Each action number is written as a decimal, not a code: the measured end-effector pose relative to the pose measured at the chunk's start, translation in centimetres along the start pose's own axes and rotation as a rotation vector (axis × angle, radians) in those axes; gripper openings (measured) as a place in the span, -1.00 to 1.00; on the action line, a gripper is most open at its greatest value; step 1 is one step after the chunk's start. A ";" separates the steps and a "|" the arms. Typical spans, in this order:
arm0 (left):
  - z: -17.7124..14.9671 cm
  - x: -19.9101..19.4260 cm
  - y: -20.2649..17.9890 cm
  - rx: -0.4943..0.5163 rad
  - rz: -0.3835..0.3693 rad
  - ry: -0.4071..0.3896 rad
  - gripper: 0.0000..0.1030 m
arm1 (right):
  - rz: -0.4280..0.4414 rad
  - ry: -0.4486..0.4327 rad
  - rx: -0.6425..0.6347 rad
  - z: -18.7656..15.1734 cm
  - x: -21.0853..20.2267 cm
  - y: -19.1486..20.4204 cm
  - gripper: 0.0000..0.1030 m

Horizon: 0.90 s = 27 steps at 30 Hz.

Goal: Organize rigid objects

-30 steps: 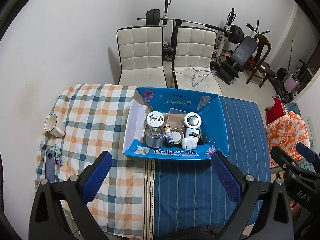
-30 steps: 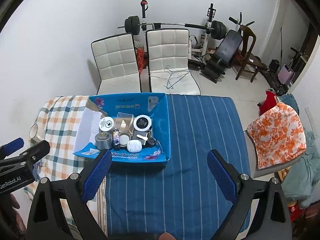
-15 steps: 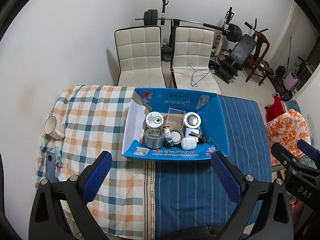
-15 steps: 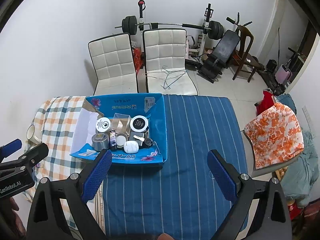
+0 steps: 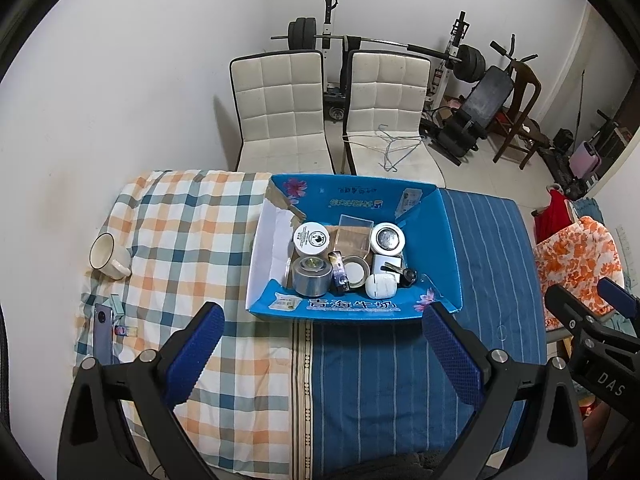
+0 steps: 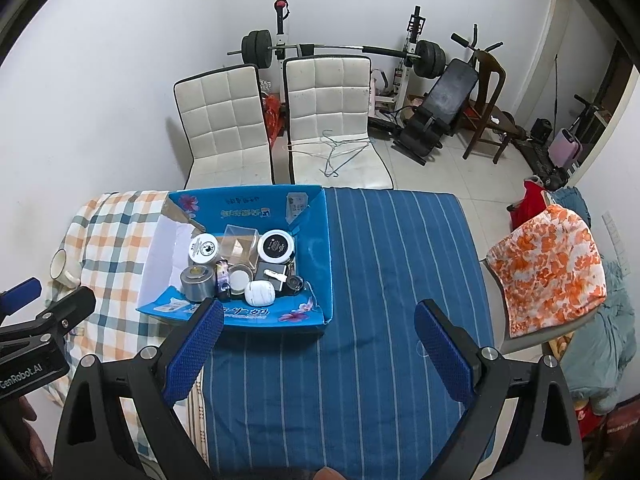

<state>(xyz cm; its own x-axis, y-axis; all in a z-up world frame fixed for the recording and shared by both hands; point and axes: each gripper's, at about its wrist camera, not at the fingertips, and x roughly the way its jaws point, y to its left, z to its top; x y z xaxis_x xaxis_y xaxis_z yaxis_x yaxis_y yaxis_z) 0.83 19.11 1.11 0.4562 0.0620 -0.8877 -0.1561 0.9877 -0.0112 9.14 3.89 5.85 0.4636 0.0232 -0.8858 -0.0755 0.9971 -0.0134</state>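
Note:
A blue cardboard box (image 5: pixel 432 240) (image 6: pixel 316 248) stands in the middle of the table and holds several rigid items: a grey tape roll (image 5: pixel 311 276) (image 6: pixel 196 283), a white round jar (image 5: pixel 311 238), a clear plastic case (image 5: pixel 353 233), a black-lidded jar (image 6: pixel 275 245) and a white oval case (image 5: pixel 381 285) (image 6: pixel 260 293). My left gripper (image 5: pixel 320 354) hovers open, high above the table's near edge, with nothing between its fingers. My right gripper (image 6: pixel 318 350) is also open and empty, above the blue striped cloth to the right of the box.
A white mug (image 5: pixel 107 255), a phone (image 5: pixel 103 334) and small cards lie on the checked cloth at the left. Two white chairs (image 5: pixel 282 112) stand behind the table, one with wire hangers (image 5: pixel 394 148). Gym gear fills the back. An orange floral cloth (image 6: pixel 548 268) covers a chair at right.
Both grippers have risen and pulled back a little, so the box and table look slightly smaller. Nothing on the table has moved.

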 end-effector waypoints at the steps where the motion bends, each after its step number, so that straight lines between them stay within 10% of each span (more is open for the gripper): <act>1: 0.0 0.1 0.0 0.000 0.002 0.001 0.97 | -0.002 0.000 0.002 -0.1 0.1 -0.1 0.91; 27: 0.2 0.5 0.3 -0.003 0.007 0.003 0.97 | -0.009 0.002 0.004 -0.5 0.5 -0.5 0.91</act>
<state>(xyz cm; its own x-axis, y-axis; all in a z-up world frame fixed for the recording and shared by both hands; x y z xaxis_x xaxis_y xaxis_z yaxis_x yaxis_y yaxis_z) 1.20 19.49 0.74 0.4528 0.0685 -0.8890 -0.1616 0.9868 -0.0063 9.02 3.33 5.19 0.4622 0.0146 -0.8867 -0.0681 0.9975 -0.0191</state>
